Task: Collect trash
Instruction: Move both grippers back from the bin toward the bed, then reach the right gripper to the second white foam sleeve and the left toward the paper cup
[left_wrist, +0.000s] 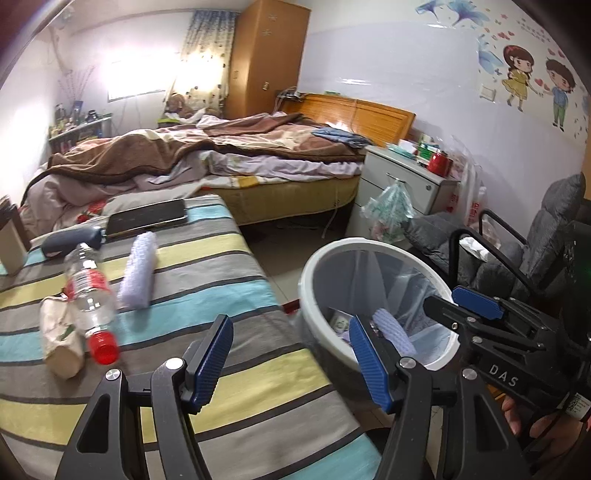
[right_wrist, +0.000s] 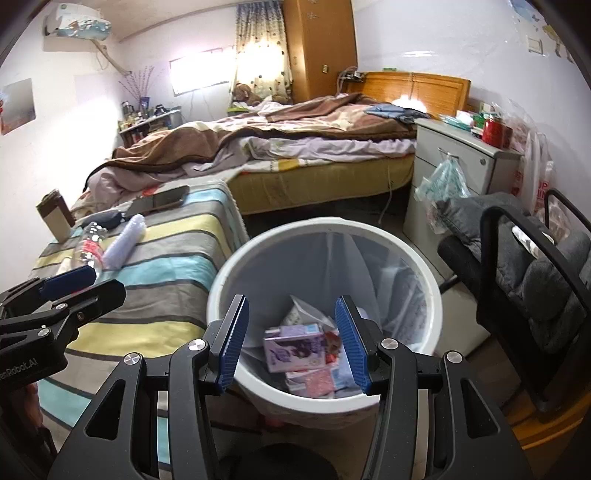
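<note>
Behind both claws sprawls an unmade bed (left_wrist: 207, 155) beside a white nightstand (right_wrist: 454, 162). Left gripper (left_wrist: 291, 365) hangs with jaws apart and empty over the striped cloth's (left_wrist: 229, 391) edge; ahead to its left lie a clear bottle (left_wrist: 90, 295) with a red cap, a crumpled paper cup (left_wrist: 61, 336) and a lavender roll (left_wrist: 138, 271). Right gripper (right_wrist: 291, 341), marked "DAS", likewise gapes empty above the white bin (right_wrist: 406, 254), where 1 purple carton (right_wrist: 295, 347) rests. A grey chair (right_wrist: 524, 266) crowds its right side.
</note>
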